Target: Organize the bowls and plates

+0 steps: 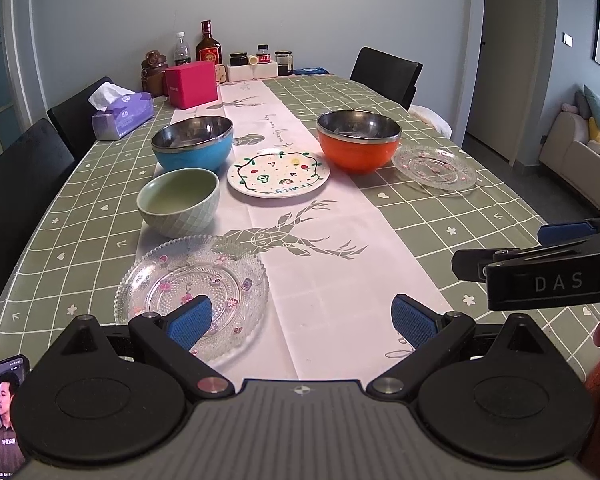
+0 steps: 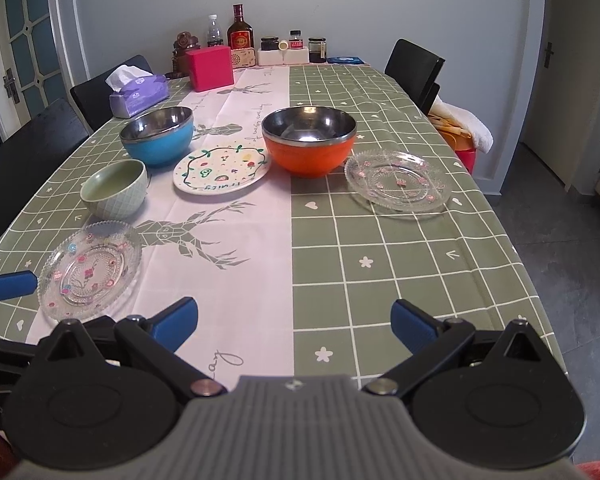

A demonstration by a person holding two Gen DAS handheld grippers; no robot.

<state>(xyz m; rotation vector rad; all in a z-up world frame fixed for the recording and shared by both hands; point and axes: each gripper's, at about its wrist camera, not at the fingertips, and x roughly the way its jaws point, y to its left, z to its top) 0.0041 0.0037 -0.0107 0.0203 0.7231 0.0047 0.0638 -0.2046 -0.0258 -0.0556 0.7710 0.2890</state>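
On the table stand a blue steel-lined bowl [image 1: 193,143] [image 2: 157,136], an orange steel-lined bowl [image 1: 358,141] [image 2: 309,140], a pale green ceramic bowl [image 1: 179,202] [image 2: 114,188] and a painted white plate [image 1: 278,173] [image 2: 221,171] between them. One clear glass plate [image 1: 192,296] [image 2: 90,274] lies near the front left, another [image 1: 435,167] [image 2: 398,185] at the right. My left gripper [image 1: 302,322] is open, its left pad over the near glass plate. My right gripper [image 2: 294,326] is open above the cloth, holding nothing.
At the far end stand bottles [image 1: 209,45], jars, a pink box [image 1: 191,84] [image 2: 212,68] and a tissue pack [image 1: 122,114] [image 2: 139,94]. Black chairs [image 1: 18,176] [image 2: 414,70] line both sides. A phone [image 1: 6,412] lies at the front left. The table edge [image 2: 512,248] drops at the right.
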